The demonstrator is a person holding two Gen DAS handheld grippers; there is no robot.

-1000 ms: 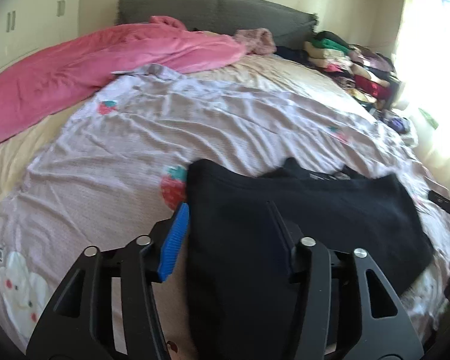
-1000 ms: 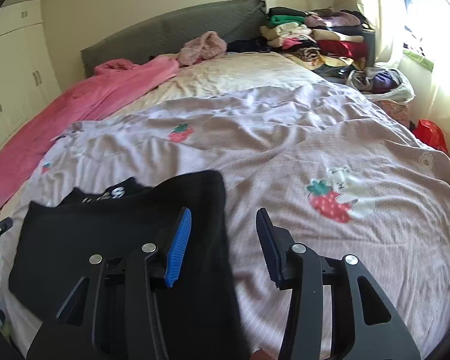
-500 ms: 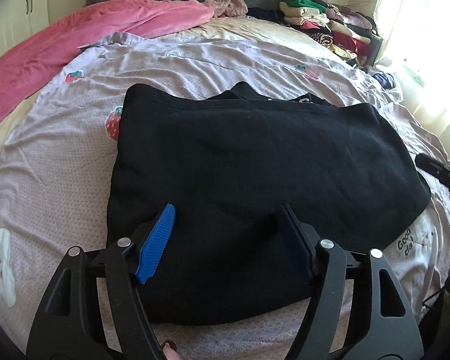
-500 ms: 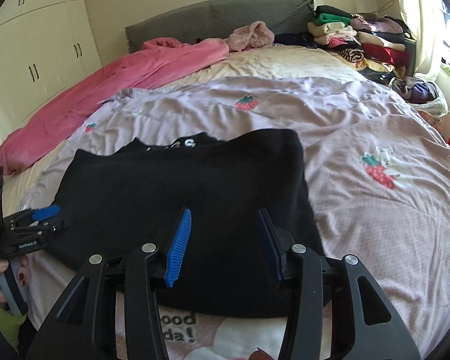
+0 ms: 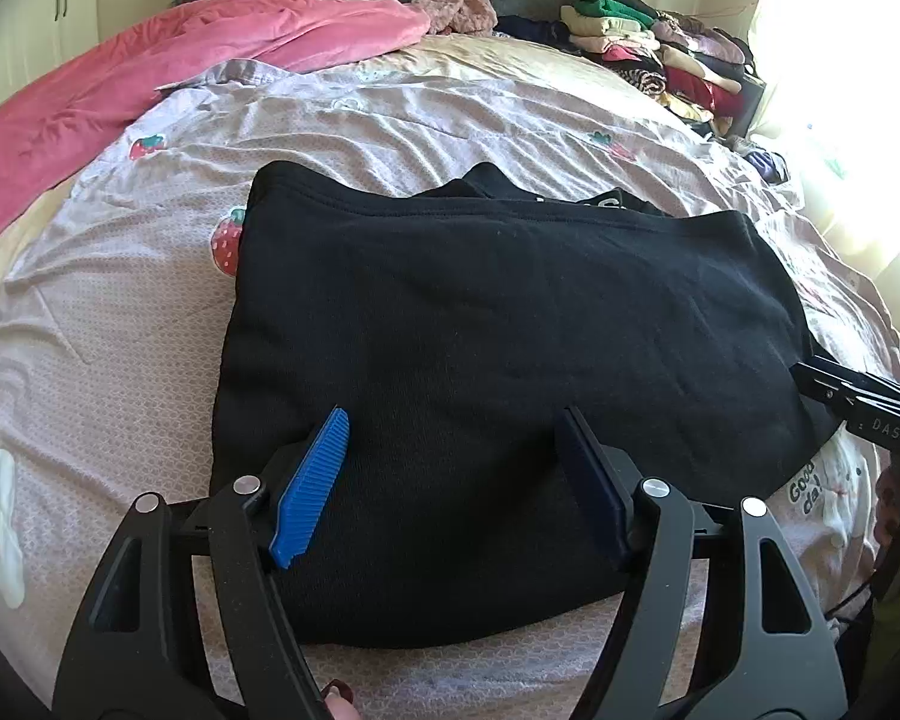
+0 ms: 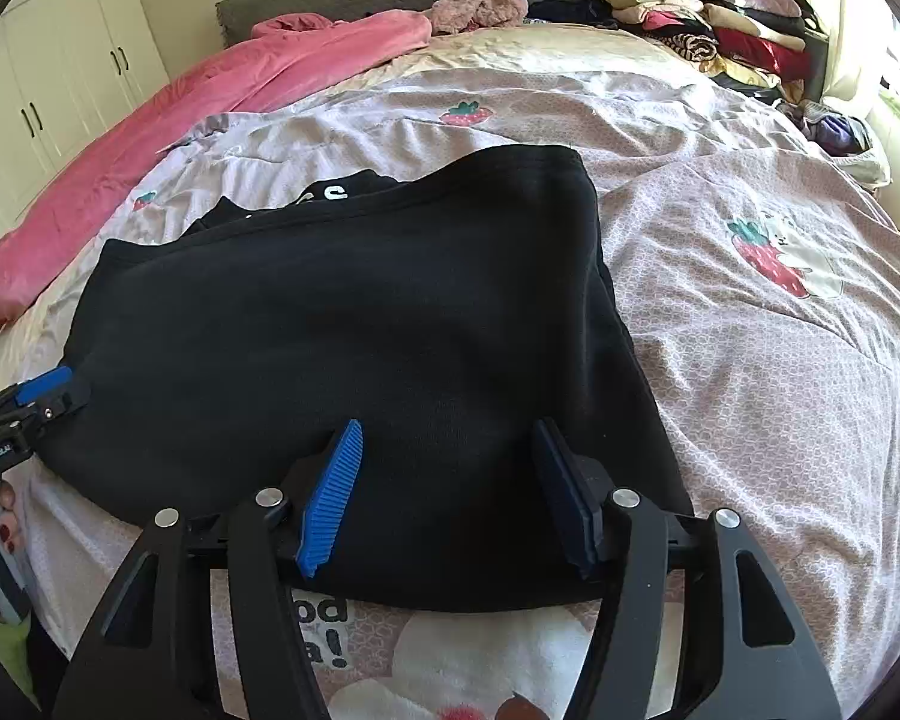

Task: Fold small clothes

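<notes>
A black garment (image 5: 510, 330) lies folded flat on the bed, with white lettering on the layer that peeks out at its far edge (image 6: 330, 195). My left gripper (image 5: 453, 420) hovers open over its near left part, and the pads do not press the cloth. My right gripper (image 6: 447, 426) is over the near right part. Its jaws are opening, with the cloth under them but not pinched. Each gripper shows at the edge of the other's view: the right gripper (image 5: 852, 390) and the left gripper (image 6: 36, 402).
The lilac bedspread (image 5: 120, 300) with strawberry prints covers the bed. A pink blanket (image 5: 180, 60) lies along the far left. A pile of folded clothes (image 5: 648, 42) is stacked at the far right corner. White wardrobe doors (image 6: 60, 72) stand to the left.
Both grippers have dropped toward the garment's near edge, and it now lies flat beneath them. The left jaws widened first; the right jaws have spread in the last half second.
</notes>
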